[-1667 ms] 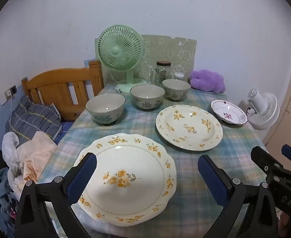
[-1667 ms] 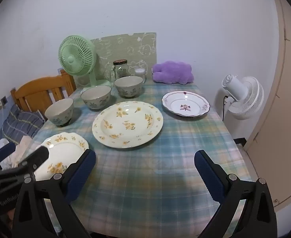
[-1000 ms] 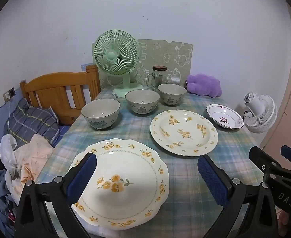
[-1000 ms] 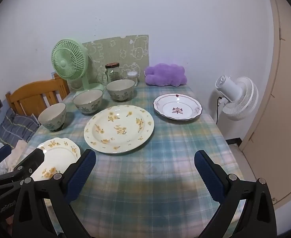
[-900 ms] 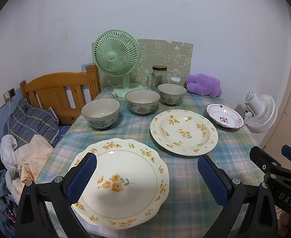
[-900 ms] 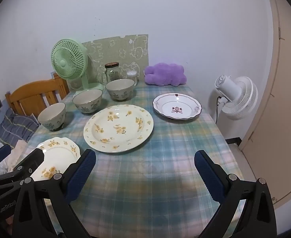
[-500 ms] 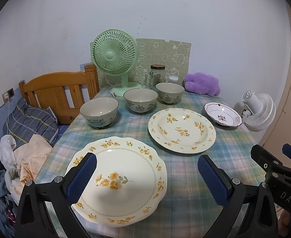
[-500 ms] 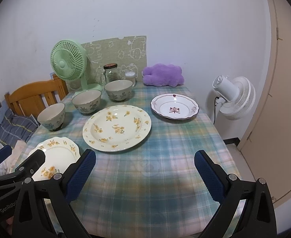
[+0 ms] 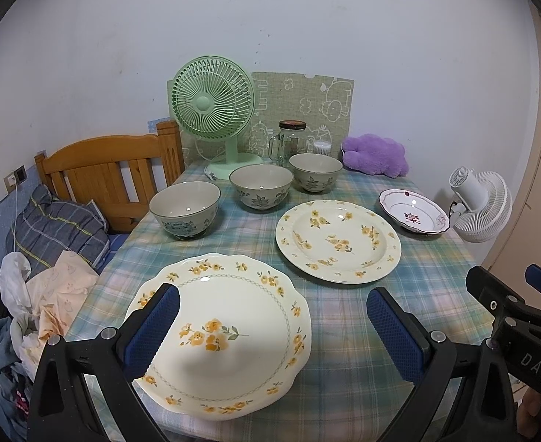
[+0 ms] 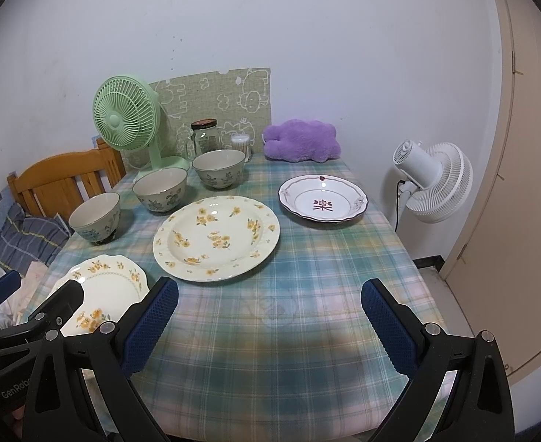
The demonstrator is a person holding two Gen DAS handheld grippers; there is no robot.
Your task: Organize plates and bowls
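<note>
Left wrist view: scalloped plate (image 9: 229,316) lies below and between spread left fingers (image 9: 152,328)

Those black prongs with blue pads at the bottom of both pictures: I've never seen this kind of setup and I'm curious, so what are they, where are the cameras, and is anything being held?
They are two hand-held grippers, one in each of a person's hands; there is no robot arm. Each carries a wide-angle camera looking forward along its jaws, so each picture shows its own pair of blue pads.

The left gripper hovers above a scalloped plate with yellow flowers at the near edge. The right gripper hangs over bare checked tablecloth. Both stand wide open and hold nothing.

On the table are also a round yellow-flowered plate, a smaller red-patterned dish, and three bowls in a row. Behind them stand a green fan, a glass jar and a purple plush cushion. A white fan stands beside the table.
</note>
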